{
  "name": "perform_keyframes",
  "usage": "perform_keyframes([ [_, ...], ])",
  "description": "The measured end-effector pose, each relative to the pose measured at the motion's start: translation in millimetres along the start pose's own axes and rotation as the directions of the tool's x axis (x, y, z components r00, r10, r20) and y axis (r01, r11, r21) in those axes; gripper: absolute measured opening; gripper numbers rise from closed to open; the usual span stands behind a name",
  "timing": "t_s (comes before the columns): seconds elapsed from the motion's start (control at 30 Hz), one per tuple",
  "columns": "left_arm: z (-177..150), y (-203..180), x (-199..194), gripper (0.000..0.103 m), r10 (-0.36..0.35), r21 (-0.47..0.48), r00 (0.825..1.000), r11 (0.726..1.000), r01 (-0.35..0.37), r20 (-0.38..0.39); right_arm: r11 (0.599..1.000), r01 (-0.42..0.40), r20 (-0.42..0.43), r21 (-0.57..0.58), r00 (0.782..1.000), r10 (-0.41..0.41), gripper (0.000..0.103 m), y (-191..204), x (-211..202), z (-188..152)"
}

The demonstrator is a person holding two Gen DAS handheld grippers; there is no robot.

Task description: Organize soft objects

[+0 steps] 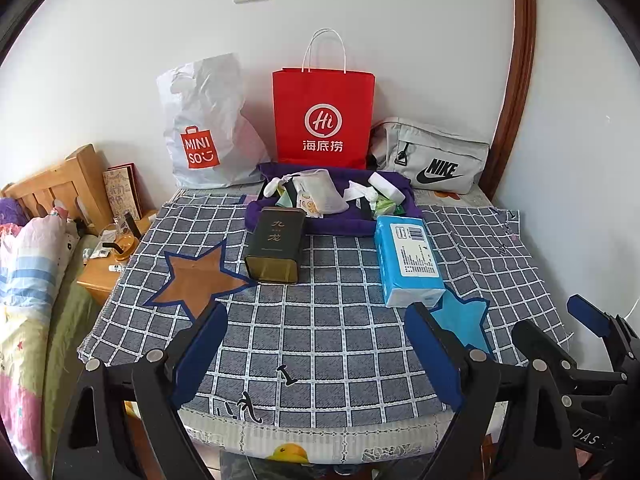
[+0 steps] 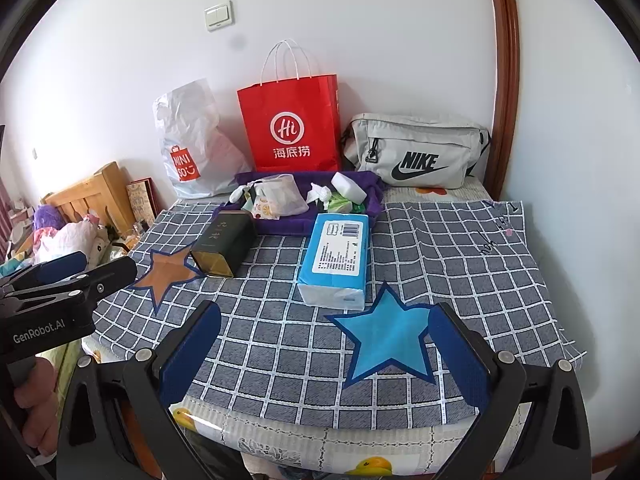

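Observation:
A blue tissue pack lies on the checked cloth, just behind a blue star patch. A dark tea tin rests beside a brown star patch. Behind both, a purple tray holds small soft packets and wipes. My left gripper hovers open over the cloth's near edge, nothing between its fingers. My right gripper is open too, its right finger beside the blue star.
A white Miniso bag, a red paper bag and a grey Nike pouch line the back wall. A wooden nightstand and bedding lie left. A brown door frame stands right.

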State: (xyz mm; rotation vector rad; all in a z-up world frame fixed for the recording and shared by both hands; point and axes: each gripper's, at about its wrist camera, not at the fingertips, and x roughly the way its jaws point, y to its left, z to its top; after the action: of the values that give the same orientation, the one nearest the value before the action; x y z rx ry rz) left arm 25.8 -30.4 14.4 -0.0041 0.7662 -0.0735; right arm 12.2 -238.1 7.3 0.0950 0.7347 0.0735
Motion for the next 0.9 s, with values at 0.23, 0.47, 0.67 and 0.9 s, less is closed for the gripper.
perform_keyframes([
  [0.23, -1.3, -0.5, 0.3, 0.090, 0.001, 0.003, 1.000, 1.000, -0.001, -0.003, 1.000, 0.001, 0.004, 0.002, 1.000, -0.001, 0.102, -0.4, -1.9, -0.1],
  [0.47, -2.8, -0.8, 0.8, 0.090, 0.000, -0.001, 1.000, 1.000, 0.000, -0.004, 1.000, -0.001, 0.005, 0.005, 1.000, 0.001, 0.102, -0.2, -2.7, -0.1],
  [0.67, -2.6, -0.1, 0.7, 0.090, -0.001, -0.001, 1.000, 1.000, 0.001, -0.003, 1.000, -0.001, 0.011, 0.004, 1.000, 0.001, 0.102, 1.0, -4.6, 0.0],
  [0.9, -2.7, 0.2, 0.1, 0.090, -0.001, -0.002, 1.000, 1.000, 0.001, -0.003, 1.000, -0.001, 0.012, 0.005, 1.000, 0.001, 0.102, 1.2, -5.4, 0.1],
])
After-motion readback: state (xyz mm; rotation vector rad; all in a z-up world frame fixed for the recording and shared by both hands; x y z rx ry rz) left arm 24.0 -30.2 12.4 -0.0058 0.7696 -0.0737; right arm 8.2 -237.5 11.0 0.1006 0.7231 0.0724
